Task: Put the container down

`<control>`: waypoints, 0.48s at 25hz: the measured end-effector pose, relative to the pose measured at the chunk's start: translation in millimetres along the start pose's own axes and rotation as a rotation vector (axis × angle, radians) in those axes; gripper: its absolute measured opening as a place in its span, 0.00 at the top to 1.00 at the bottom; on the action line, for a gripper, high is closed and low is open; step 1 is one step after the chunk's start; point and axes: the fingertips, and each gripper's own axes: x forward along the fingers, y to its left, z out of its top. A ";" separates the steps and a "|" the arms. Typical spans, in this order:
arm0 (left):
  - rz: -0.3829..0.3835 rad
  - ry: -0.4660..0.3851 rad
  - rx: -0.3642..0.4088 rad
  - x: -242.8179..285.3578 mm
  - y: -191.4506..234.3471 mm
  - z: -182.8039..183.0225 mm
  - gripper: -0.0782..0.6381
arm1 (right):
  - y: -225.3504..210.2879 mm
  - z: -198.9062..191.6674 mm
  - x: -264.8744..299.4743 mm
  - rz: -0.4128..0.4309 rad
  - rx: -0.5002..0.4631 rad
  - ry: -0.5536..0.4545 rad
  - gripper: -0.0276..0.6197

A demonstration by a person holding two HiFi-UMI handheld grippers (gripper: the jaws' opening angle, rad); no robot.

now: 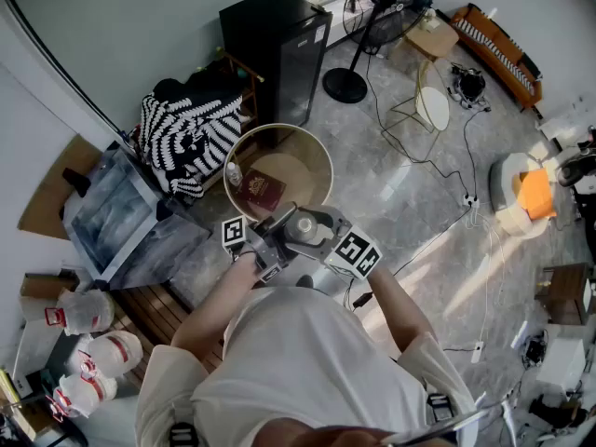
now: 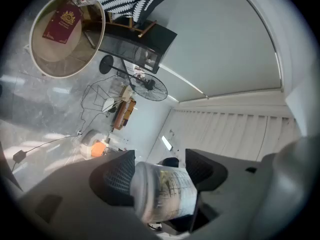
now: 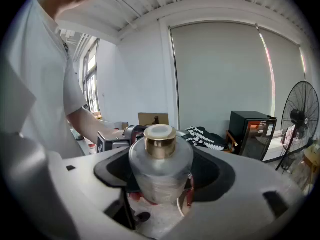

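Observation:
A clear container [image 1: 304,224] with a gold collar and white cap is held in front of my chest, above the floor. Both grippers meet on it. In the left gripper view the left gripper [image 2: 159,173] has its dark pads on either side of the labelled container [image 2: 165,194], which lies across the jaws. In the right gripper view the right gripper [image 3: 162,170] is closed round the body of the upright container [image 3: 161,179], cap up. The left gripper's marker cube [image 3: 106,142] shows just behind it.
A round tan bin [image 1: 323,159] stands on the floor just ahead, holding a red booklet [image 1: 262,190] and a small bottle. Behind it are a black cabinet [image 1: 276,45], striped cloth [image 1: 186,130] and a fan [image 1: 382,7]. Cables cross the floor at the right. Plastic jugs [image 1: 93,343] sit at the lower left.

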 end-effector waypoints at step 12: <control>0.005 -0.006 0.005 6.2 4.3 -4.3 0.48 | -2.2 -3.2 -8.6 0.005 0.002 -0.004 0.44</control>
